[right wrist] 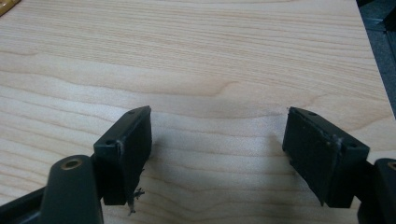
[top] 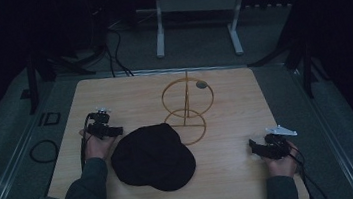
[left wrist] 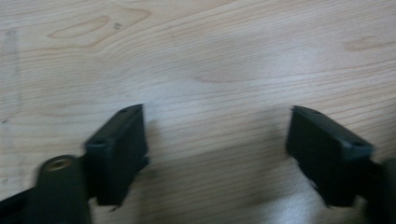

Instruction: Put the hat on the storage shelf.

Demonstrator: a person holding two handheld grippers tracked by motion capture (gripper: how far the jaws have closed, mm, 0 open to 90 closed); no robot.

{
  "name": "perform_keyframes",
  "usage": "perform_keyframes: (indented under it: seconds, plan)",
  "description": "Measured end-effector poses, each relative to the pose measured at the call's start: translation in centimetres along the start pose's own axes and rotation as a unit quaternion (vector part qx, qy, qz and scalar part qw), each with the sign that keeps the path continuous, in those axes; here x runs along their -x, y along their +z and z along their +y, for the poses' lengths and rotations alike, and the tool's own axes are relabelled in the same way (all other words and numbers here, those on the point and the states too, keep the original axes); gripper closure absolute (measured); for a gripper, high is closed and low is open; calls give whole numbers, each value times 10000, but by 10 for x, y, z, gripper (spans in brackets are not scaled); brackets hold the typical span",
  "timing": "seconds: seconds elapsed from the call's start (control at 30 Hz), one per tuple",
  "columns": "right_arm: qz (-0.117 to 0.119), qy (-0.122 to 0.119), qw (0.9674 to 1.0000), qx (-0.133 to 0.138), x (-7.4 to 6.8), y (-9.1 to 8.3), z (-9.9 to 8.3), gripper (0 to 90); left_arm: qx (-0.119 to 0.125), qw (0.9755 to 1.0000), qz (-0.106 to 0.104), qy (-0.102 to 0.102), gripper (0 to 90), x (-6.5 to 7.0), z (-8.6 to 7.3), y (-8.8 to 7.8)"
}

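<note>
A black cap [top: 153,157] lies on the wooden table [top: 233,173], near its front and a little left of centre. Behind it stands a golden wire stand [top: 187,107] with two rings on an upright post. My left gripper [top: 109,131] rests just left of the cap, held by a hand; in the left gripper view its jaws stand wide apart over bare wood [left wrist: 215,140], nothing between them. My right gripper [top: 256,147] sits near the table's front right, well clear of the cap. Its jaws are also wide apart above bare wood [right wrist: 215,140].
A small dark round object [top: 201,84] sits by the stand's upper ring. Cables trail from both grippers. Beyond the table are grey floor mats, a loose cable loop [top: 43,151] at left and a white table frame [top: 195,17] at the back.
</note>
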State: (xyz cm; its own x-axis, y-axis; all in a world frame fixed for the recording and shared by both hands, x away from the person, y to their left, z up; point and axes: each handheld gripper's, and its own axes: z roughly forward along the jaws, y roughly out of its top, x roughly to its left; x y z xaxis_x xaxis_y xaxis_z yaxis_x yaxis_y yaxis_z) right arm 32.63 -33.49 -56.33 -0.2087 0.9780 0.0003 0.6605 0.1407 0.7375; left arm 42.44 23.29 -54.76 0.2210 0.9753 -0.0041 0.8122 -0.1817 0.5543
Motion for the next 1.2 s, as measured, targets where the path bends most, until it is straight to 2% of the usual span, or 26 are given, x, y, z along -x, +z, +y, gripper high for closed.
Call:
perform_keyframes:
  seconds: [0.03, 0.13, 0.17, 0.2, 0.37, 0.47, 0.6, 0.9, 1.2]
  plan:
    - [0, 0, 10000, 0, 0, 0, 0, 239, 0, 10000, 0, 0, 301, 0, 0, 0]
    - [-1, 1, 10000, -1, 0, 0, 0, 239, -63, 10000, 7, -34, 348, -1, 0, -4]
    - [0, 2, 10000, -1, 0, 0, 0, 239, -80, 10000, -24, -39, 423, -1, 0, -5]
    - [1, -1, 10000, 0, 0, 0, 0, 239, -87, 9999, -68, -51, 436, -1, 0, -5]
    - [9, -5, 10000, -2, 0, 0, 0, 237, -119, 9987, -469, -169, 519, 0, 1, -11]
    - [9, -6, 10000, -2, 0, 0, 0, 236, -207, 9972, -714, -6, 569, 3, 1, -14]
    - [11, -7, 10000, -4, 0, 0, 0, 236, -106, 9958, -907, 70, 637, 8, 1, -22]
    - [9, -13, 10000, -15, 1, 2, 2, 223, 158, 9949, -972, 205, 663, 13, 3, -46]
    - [2, 7, 10000, -30, 1, 4, 4, 214, 154, 9909, -1201, 591, 638, 21, 6, -65]
